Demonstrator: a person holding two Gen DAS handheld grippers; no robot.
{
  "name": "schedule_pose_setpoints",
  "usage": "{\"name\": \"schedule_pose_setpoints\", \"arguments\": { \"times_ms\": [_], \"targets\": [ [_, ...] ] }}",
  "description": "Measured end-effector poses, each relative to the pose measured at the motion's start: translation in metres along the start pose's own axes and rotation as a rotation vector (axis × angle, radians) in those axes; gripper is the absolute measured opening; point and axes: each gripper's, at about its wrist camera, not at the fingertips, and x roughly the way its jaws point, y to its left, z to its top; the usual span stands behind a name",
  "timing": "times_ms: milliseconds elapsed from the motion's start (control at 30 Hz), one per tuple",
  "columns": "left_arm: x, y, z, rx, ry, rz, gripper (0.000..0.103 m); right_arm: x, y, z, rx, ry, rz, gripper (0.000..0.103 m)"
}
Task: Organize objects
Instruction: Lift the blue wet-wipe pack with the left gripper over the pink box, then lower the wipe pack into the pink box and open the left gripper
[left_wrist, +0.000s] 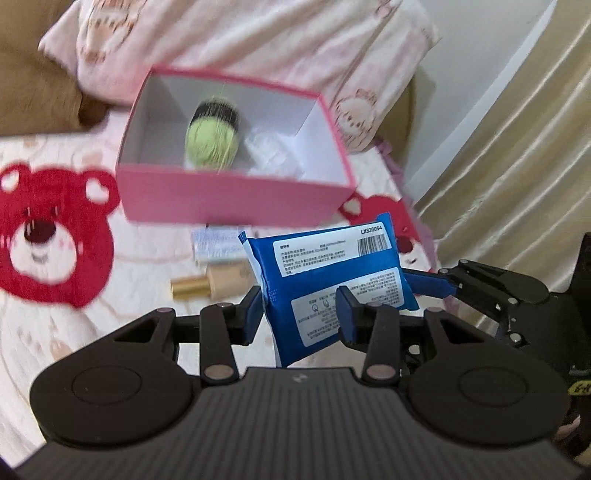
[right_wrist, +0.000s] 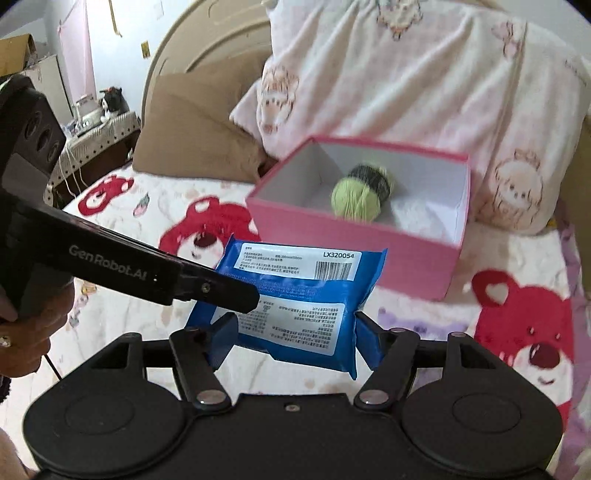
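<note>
A blue wipes pack (left_wrist: 332, 258) with white printed labels hangs above the bed, and my left gripper (left_wrist: 301, 314) is shut on its lower part. The right wrist view shows the same pack (right_wrist: 295, 288) lying between the fingers of my right gripper (right_wrist: 295, 336). Those pads stand at the pack's two ends without squeezing it. A left finger (right_wrist: 221, 291) reaches in from the left onto the pack. Behind it sits an open pink box (left_wrist: 236, 199) holding a green yarn ball (left_wrist: 212, 142) and something white (left_wrist: 273, 151).
A gold-capped bottle (left_wrist: 192, 288) and a small carton (left_wrist: 214, 247) lie on the bear-print sheet (left_wrist: 48, 236) in front of the box. A pink pillow (left_wrist: 258, 37) and a brown pillow (right_wrist: 192, 129) are behind the box. A curtain (left_wrist: 517, 147) hangs to the right.
</note>
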Motion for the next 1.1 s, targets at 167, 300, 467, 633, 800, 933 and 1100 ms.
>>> {"name": "schedule_pose_setpoints", "arguments": {
  "times_ms": [167,300,467,633,800,933,1100],
  "targets": [
    [-0.021,-0.009,0.034,0.070,-0.048,0.007,0.040,-0.012,-0.002,0.029,-0.004,-0.043,0.004,0.073],
    [-0.023,-0.011,0.068,0.090,-0.055,0.023,0.040,-0.011,-0.006,0.058,-0.038,-0.074,-0.026,0.073],
    [-0.008,-0.005,0.109,0.091,-0.113,0.039,0.040,0.008,-0.018,0.090,-0.102,-0.095,-0.074,0.073],
    [0.031,0.006,0.136,0.013,-0.121,-0.003,0.040,0.040,-0.047,0.102,-0.106,-0.098,-0.136,0.072],
    [0.083,0.008,0.145,0.000,-0.111,0.034,0.040,0.069,-0.075,0.107,-0.071,-0.070,-0.169,0.063],
    [0.120,0.024,0.143,-0.089,-0.106,0.018,0.040,0.097,-0.091,0.102,-0.036,-0.023,-0.222,0.052],
    [0.150,0.047,0.143,-0.180,-0.081,0.040,0.040,0.127,-0.099,0.094,0.007,0.036,-0.215,0.045]
  ]
}}
